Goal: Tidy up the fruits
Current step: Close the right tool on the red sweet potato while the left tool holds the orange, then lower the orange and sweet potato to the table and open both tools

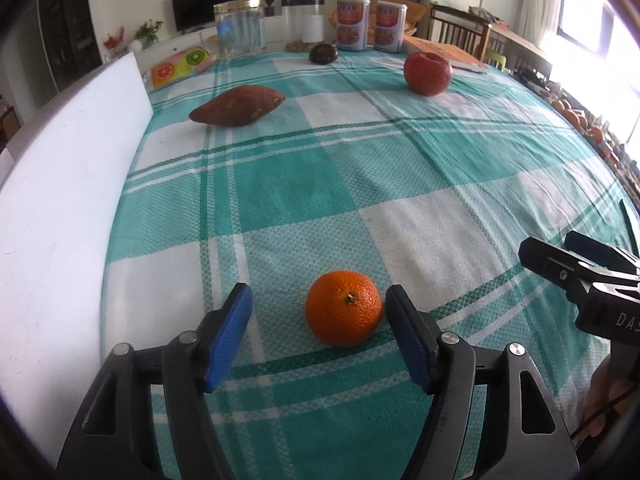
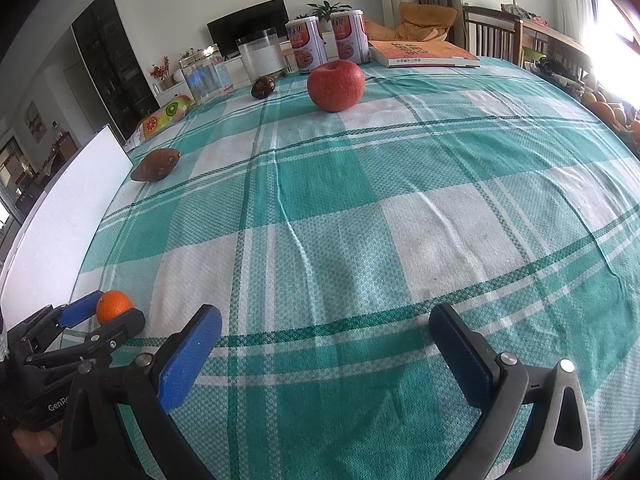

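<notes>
Left wrist view: the left tongs [image 1: 318, 316] stand open over the counter [image 1: 420, 216], which is covered by a green-and-white checked cloth. An orange [image 1: 344, 307] sits on the cloth between the two blue pads, close against the right-hand pad [image 1: 408, 338] and apart from the left-hand pad [image 1: 230, 336]; whether the right-hand pad touches the fruit cannot be told. Far ahead and to the left of these tongs lies a sweet potato [image 1: 238, 105], near a white board [image 1: 64, 184] standing along the counter's left edge. Far ahead and to the right sits a red apple [image 1: 427, 73]. Beyond both, a small dark fruit [image 1: 323, 53] rests before a clear jar [image 1: 240, 28] and two labelled cans [image 1: 370, 24]. The right tongs [image 1: 560, 258] enter from the right edge.

Right wrist view: the right tongs [image 2: 326, 344] are open and hold nothing, with only checked cloth between the pads. The left tongs [image 2: 100, 316] appear at the lower left, with the orange [image 2: 114, 306] between their fingers. The apple [image 2: 336, 85] lies far ahead, the dark fruit [image 2: 263, 87] to its left, the sweet potato [image 2: 156, 165] farther left. A book [image 2: 424, 54] lies at the counter's far side.
</notes>
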`<action>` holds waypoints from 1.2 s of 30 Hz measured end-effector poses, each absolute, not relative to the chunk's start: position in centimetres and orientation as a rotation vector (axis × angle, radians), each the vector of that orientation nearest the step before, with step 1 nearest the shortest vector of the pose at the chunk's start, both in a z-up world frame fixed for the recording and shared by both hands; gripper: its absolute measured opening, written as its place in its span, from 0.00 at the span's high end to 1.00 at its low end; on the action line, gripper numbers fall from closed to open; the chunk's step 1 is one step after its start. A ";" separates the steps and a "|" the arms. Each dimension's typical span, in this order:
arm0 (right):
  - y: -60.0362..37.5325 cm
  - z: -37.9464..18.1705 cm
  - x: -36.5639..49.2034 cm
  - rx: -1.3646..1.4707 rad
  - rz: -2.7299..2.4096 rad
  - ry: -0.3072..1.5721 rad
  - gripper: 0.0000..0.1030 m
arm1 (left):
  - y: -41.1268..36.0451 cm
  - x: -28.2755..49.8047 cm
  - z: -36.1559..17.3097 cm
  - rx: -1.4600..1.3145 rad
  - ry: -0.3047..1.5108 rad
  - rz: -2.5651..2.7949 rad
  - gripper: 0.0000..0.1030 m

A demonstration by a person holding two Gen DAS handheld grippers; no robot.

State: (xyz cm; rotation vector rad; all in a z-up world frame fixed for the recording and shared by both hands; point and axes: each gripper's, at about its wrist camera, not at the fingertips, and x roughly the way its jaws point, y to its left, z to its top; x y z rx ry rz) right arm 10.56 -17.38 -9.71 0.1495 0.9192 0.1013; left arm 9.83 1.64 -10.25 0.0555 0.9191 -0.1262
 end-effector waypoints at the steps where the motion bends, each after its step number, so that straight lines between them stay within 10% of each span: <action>1: -17.3 -9.6 10.9 0.145 0.123 0.932 0.00 | 1.7 9.5 -10.4 0.056 0.911 -0.122 0.23; 20: 6.2 -8.0 32.0 -0.472 0.846 0.971 0.01 | 1.6 9.5 -10.6 0.048 0.907 -0.132 0.14; 24: 7.0 -9.8 32.3 -0.493 0.827 1.022 0.54 | 1.6 9.4 -10.6 0.049 0.907 -0.129 0.13; 36: -7.1 -6.4 28.8 -0.149 0.615 1.136 0.58 | 1.7 9.6 -10.5 0.051 0.908 -0.128 0.13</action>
